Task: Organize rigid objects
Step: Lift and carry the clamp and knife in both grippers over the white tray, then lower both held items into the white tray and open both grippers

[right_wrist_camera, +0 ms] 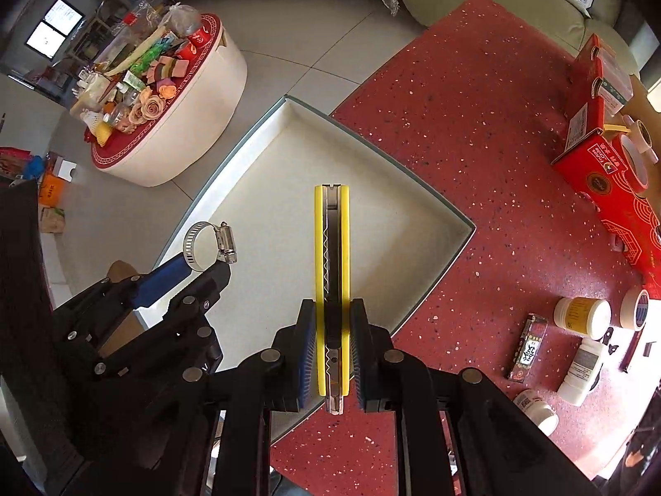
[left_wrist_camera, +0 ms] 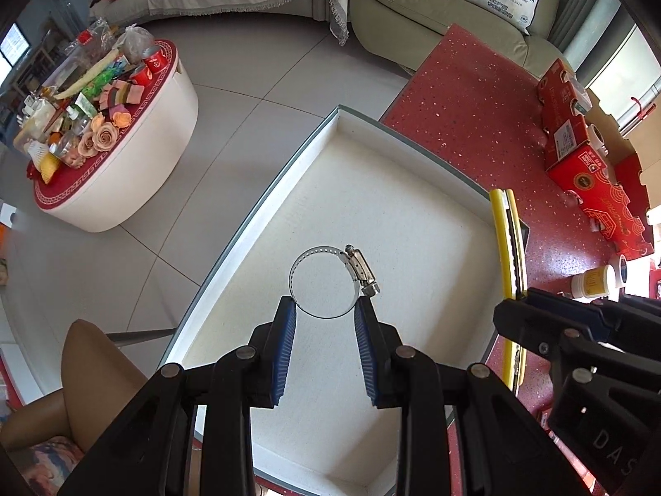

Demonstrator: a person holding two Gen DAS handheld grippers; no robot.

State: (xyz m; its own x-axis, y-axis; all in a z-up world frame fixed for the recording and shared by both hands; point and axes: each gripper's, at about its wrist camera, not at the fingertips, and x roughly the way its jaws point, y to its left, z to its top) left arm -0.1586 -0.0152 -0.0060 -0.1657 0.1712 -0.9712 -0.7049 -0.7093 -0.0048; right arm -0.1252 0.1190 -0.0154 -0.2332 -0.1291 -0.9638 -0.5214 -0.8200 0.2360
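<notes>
A shallow white tray with a grey rim lies on the red speckled table. My left gripper hangs over it, shut on a metal hose clamp whose screw housing points up and right. The right wrist view shows the same clamp held at the left gripper's tips. My right gripper is shut on a yellow utility knife, which points away from me above the tray. The knife shows in the left wrist view over the tray's right wall.
On the red table to the right lie white pill bottles, a small dark packet, tape rolls and red cartons. A round white low table full of clutter stands on the tiled floor beyond. A brown chair is at lower left.
</notes>
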